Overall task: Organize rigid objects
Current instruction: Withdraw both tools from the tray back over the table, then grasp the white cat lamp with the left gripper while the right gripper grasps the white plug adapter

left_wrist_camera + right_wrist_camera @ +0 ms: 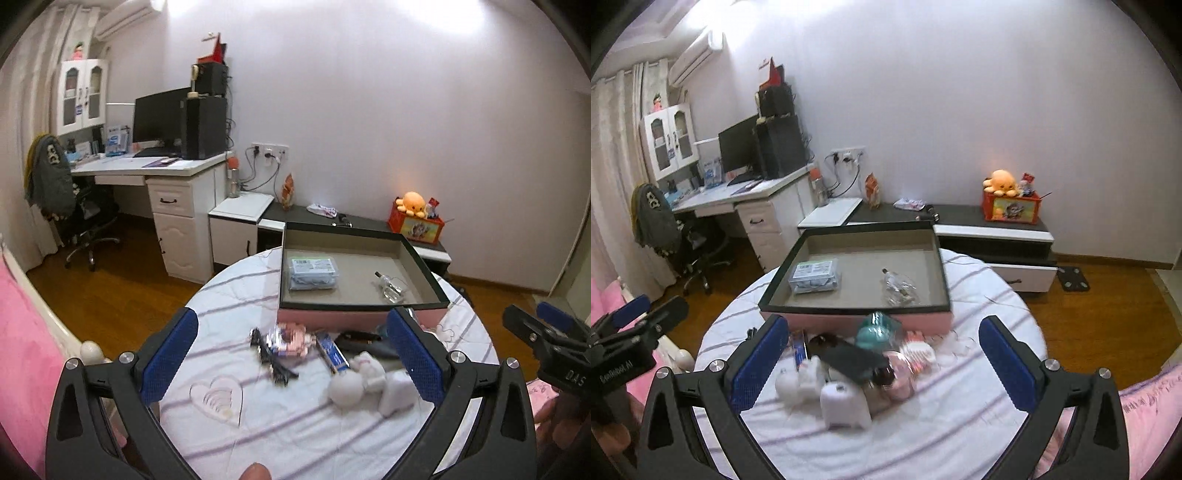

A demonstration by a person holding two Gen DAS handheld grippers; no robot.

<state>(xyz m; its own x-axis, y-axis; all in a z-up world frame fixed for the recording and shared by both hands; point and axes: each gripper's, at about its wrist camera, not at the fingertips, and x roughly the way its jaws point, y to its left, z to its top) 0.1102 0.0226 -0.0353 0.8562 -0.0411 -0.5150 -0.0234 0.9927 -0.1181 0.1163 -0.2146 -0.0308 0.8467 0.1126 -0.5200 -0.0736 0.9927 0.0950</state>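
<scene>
Both grippers hover wide apart and empty over a bed (960, 424) covered in a white sheet with thin purple stripes: the left gripper (291, 354) above the left part of a pile of small things, the right gripper (882, 358) above its right part. Nearest in the pile stands a white tooth-shaped case (846, 406), with a white plush figure (354, 380) just to its left. Behind them lie a flat black device (853, 358), a teal glass bottle (877, 330), a pink round compact (899, 374), a blue tube (332, 352), a pink blocky toy (291, 339) and a tangle of black cord (273, 360).

Farther back, touching the pile, sits a shallow pink box (849, 319) with a black rim and grey lining. It holds a pack of blue face masks (313, 273) at far left, its printed label too small to read, and a clear glass bottle (899, 288) lying on its side toward the right.

White letters "D.A.S" show on the right gripper's body in the left wrist view; the writing on the left gripper's body in the right wrist view is upside down and blurred
</scene>
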